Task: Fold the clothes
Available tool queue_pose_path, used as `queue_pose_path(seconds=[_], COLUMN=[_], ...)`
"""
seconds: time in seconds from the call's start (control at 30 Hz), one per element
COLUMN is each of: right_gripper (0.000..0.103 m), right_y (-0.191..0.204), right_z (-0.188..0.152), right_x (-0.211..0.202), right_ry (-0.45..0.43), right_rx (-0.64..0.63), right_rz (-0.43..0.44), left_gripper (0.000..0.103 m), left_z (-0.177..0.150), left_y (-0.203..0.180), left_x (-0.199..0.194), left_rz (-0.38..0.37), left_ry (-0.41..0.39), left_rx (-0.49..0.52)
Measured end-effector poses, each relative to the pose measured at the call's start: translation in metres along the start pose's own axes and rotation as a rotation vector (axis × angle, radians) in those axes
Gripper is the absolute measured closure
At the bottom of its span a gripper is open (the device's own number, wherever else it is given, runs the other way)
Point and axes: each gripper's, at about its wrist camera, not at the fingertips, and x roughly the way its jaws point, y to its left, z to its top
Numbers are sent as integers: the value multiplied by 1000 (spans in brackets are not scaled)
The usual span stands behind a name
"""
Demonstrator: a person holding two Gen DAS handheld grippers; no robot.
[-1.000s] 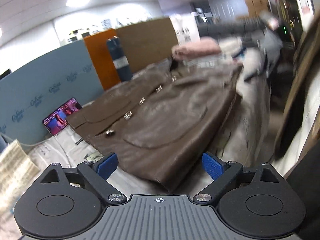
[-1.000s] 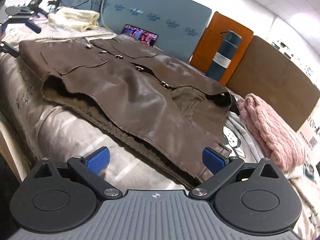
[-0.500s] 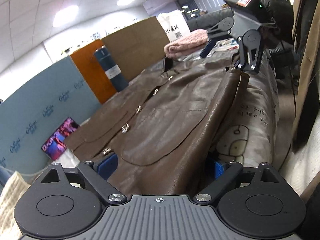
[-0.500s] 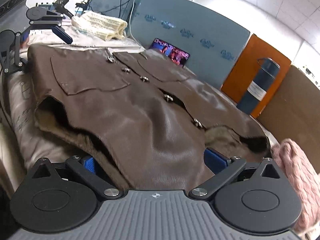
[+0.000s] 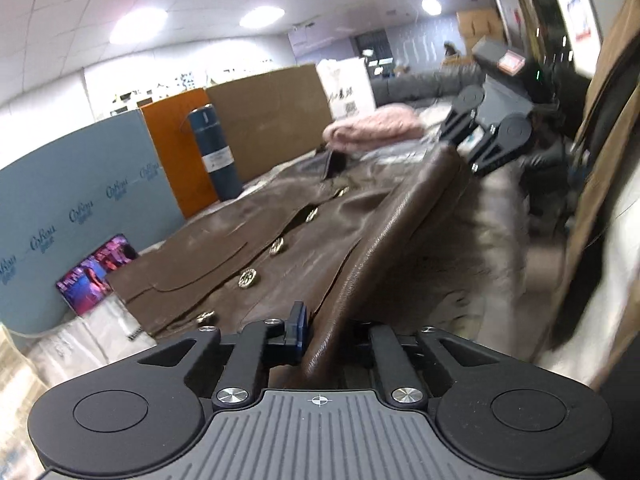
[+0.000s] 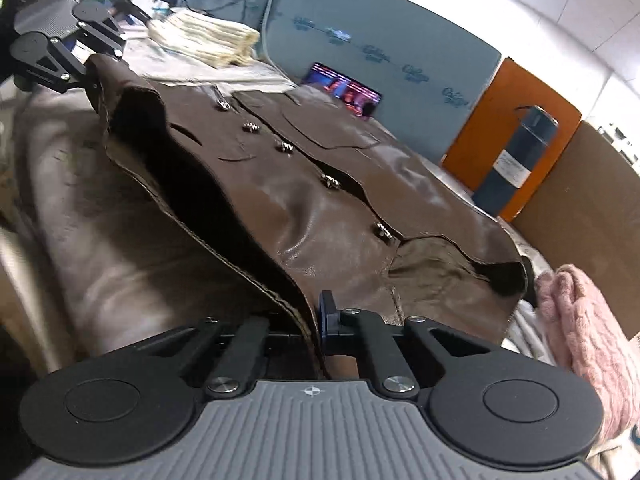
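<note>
A brown leather vest [image 5: 288,236] [image 6: 320,184] with metal buttons lies across the covered table. My left gripper [image 5: 324,336] is shut on the vest's near edge at its bottom corner and holds that edge raised. Shut on the same edge near the armhole is my right gripper [image 6: 316,328], also lifting it. Each gripper shows in the other's view: the right one [image 5: 480,140] at the vest's far end, the left one [image 6: 84,68] at the opposite corner. The raised side stands up as a flap, with dark lining showing beneath it.
A pink knitted garment [image 5: 372,128] [image 6: 588,328] lies beyond the collar end. A cream knitted garment [image 6: 208,38] lies at the other end. A blue flask [image 5: 214,152], a lit phone [image 5: 96,272], and blue, orange and cardboard panels stand behind the table.
Both grippers were open around the vest's near edge; now both have shut on it. The edge has been lifted off the table and stands up.
</note>
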Motion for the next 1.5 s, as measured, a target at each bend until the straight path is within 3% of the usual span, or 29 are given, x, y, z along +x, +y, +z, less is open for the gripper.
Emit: queue_pose_path(seconds=[0.17,0.37,0.57,0.73,0.93,1.1,1.3,1.33,1.47,1.5], right_gripper=[98,98,98,98,98,97,96,93,59,58], right_y=[16,0,-37,-72,-127,-173,-197,-200,-210,-211], right_z=[5,22,40,53,71,87,73,70,52,48], right_x=[-31,-29,-27,-1,50,92,129,134,139,136], right_ry=[-52,-102,-258,-281,-189,-112,-31,-22,-38,-52], right_rx=[6,-26,-11,-14,22,53,146,163,247,269], right_rz=[3,-50,-92,-99,-3,78,124,131,96,95], left_gripper=[93,93,93,93,93,93,87,87,79,65], left_z=[2,19,46,62,62,42,30,29,17,13], left_y=[0,23,81,128,170,202,231,236,249,253], left_x=[-31,-9,16,57,110,145,180,185,186,184], left_rz=[2,125,124,99,92,94,66,59,26,7], left_ry=[-97,-209,-343,-273,-148,-34,28,32,22,2], left_rx=[-42,8,-81,-122,-249,-392,-524,-543,-622,-660])
